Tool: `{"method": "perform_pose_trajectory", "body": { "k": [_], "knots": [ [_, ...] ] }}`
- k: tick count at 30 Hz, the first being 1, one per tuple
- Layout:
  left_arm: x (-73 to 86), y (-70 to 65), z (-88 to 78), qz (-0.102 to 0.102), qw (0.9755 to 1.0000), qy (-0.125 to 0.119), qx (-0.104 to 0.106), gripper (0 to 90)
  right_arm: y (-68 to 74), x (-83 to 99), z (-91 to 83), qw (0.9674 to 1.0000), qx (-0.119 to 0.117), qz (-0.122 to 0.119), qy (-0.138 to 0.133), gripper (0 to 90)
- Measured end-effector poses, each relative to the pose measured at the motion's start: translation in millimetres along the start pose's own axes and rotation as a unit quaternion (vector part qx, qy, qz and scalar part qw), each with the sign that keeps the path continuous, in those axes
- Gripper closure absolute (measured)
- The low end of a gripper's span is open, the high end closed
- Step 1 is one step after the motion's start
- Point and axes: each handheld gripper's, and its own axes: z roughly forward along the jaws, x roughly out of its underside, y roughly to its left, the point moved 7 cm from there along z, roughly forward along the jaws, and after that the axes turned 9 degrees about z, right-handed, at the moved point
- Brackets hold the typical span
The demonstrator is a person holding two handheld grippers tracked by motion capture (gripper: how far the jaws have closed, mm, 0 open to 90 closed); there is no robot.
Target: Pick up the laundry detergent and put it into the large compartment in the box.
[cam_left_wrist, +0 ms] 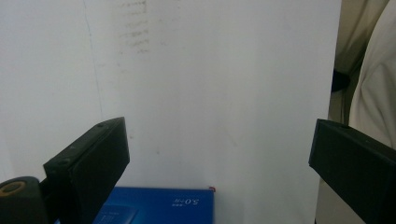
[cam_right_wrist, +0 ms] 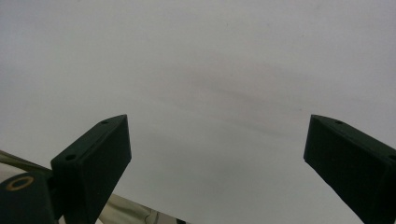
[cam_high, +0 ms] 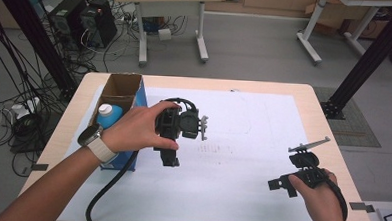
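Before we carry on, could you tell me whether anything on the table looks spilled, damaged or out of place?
Nothing stands out. The blue carton stands open at the table's left with a white-capped bottle upright inside. The white sheet lies flat with faint marks only. Both tongs, left and right, are open and empty.

In the high view the left hand covers much of the left claw, so its jaws' spread cannot be read there. The bottle sits half hidden inside the blue box, its label unreadable. In the left gripper view the box is cut by the bottom edge, its print too blurred to read
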Motion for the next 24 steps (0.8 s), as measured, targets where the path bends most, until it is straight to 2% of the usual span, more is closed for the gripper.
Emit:
{"method": "perform_pose_trajectory", "body": {
  "k": [24],
  "knots": [
    [4.4,-0.7,-0.9,0.001,1.0000,0.001,-0.005,5.4,2.1,1.3,-0.5,1.0000,0.005,0.009,0.000,7.3]
  ]
}}
